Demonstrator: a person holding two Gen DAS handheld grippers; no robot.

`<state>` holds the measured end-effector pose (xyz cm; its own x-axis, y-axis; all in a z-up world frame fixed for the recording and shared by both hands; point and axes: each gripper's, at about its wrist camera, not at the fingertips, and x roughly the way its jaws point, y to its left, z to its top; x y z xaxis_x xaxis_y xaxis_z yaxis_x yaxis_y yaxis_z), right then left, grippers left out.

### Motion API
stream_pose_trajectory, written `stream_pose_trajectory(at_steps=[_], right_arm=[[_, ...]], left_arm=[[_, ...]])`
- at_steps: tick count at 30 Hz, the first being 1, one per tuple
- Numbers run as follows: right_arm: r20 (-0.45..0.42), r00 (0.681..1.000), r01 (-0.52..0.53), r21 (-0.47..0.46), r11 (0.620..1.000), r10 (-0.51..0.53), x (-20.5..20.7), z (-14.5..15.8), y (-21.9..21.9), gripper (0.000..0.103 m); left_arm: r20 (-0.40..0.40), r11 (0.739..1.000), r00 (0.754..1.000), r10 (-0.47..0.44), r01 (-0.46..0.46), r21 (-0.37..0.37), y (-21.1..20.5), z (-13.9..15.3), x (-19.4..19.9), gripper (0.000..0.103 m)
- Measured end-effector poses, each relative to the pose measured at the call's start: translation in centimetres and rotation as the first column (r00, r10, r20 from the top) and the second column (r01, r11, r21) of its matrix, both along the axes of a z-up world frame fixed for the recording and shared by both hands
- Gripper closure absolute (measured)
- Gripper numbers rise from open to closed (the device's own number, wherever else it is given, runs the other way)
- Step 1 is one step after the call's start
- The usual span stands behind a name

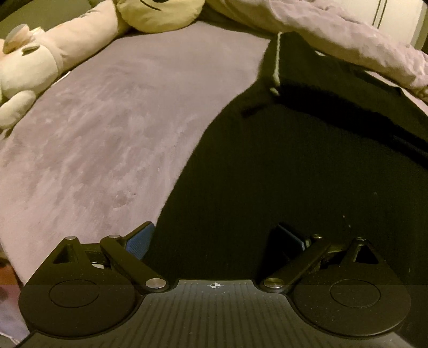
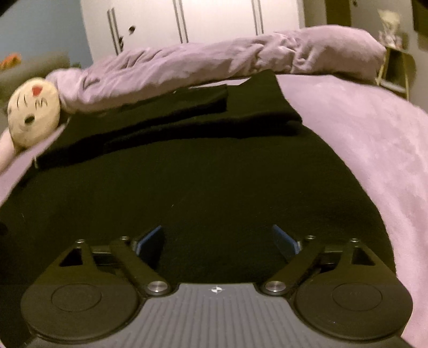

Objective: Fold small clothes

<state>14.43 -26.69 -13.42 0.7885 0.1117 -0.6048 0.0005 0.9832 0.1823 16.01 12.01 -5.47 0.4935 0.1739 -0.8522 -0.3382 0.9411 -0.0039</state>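
Lilac bedspread (image 1: 93, 139) under black garment (image 1: 294, 166), left tool (image 1: 216, 238) and right tool (image 2: 218, 238) both spread apart above it.

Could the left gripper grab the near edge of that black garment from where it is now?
Probably yes. The left gripper is open, fingers wide apart, right over the black garment on the purple bedspread. Nothing lies between them.

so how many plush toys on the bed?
2 visible, both at the bed's far-left side in the left wrist view: a pink plush and a cream face plush beside it. Others may be hidden.
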Motion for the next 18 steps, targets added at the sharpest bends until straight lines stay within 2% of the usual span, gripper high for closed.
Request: stream_pose_trajectory(at_steps=[4, 10, 14, 18], right_arm=[[0.013, 1.000, 0.000, -0.041, 0.999, 0.001, -0.2, -0.3, 0.8, 0.006], [0.025, 1.000, -0.006, -0.061, 0.998, 0.008, -1.3, -0.2, 0.9, 0.005], [-0.004, 1.000, -0.009, -0.045, 0.999, 0.009, -3.0, 0.5, 0.1, 0.006], [-0.025, 0.999, 0.028, -0.005, 1.000, -0.028, -5.9, 1.3, -2.1, 0.011]], left_arm=[[-0.009, 1.000, 1.000, 0.001, 0.000, 0.006, -0.2, 0.1, -0.3, 0.003], [-0.018, 1.000, 1.000, -0.017, 0.017, 0.018, -0.6, 0.4, -1.0, 0.003], [-0.015, 1.000, 1.000, -0.016, 0.016, 0.003, -0.3, 0.6, -1.8, 0.003], [-0.002, 0.999, 1.000, -0.015, 0.015, -0.037, 1.0, 0.7, -3.2, 0.003]])
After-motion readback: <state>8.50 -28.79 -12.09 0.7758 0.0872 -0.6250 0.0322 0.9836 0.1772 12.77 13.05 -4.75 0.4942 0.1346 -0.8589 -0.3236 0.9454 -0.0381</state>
